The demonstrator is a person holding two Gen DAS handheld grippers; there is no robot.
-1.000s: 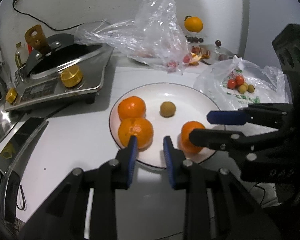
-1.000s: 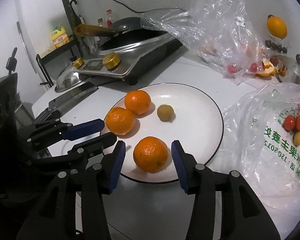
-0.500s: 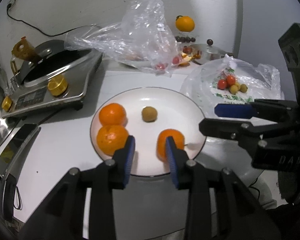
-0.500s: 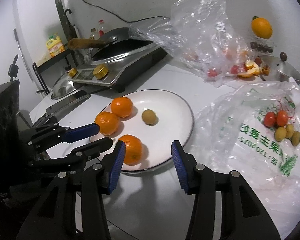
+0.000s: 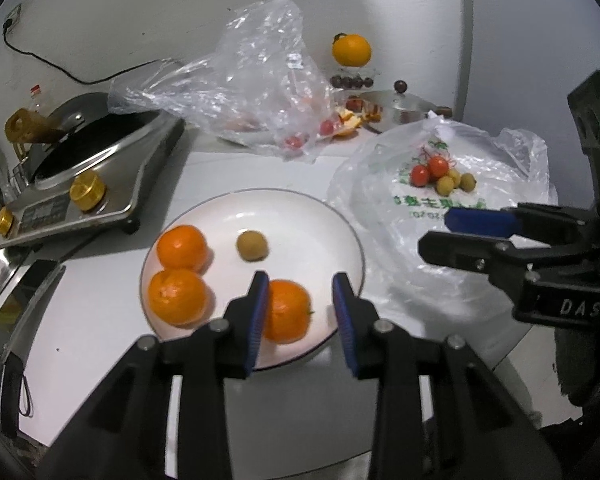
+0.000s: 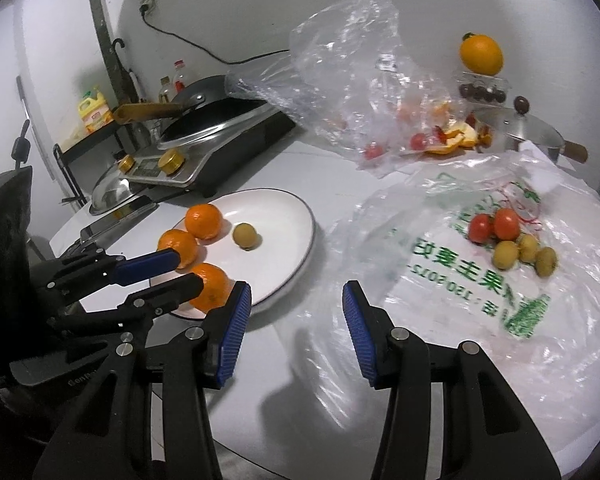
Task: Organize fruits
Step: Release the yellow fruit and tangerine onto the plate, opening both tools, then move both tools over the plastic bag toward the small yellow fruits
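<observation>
While the left gripper [image 5: 300, 308] has its jaws opening, set apart around the near orange [image 5: 287, 311] without pressing it, that fruit lies on the white plate [image 5: 320, 216] at the surface's near edge. It looks firm, round and prone to roll, best taken across its widest part. The right gripper [image 6: 296, 324] hangs with jaws apart, empty. Only the right wrist view shows the small fruits [image 6: 512, 240] on the printed bag [image 6: 480, 292] clearly
</observation>
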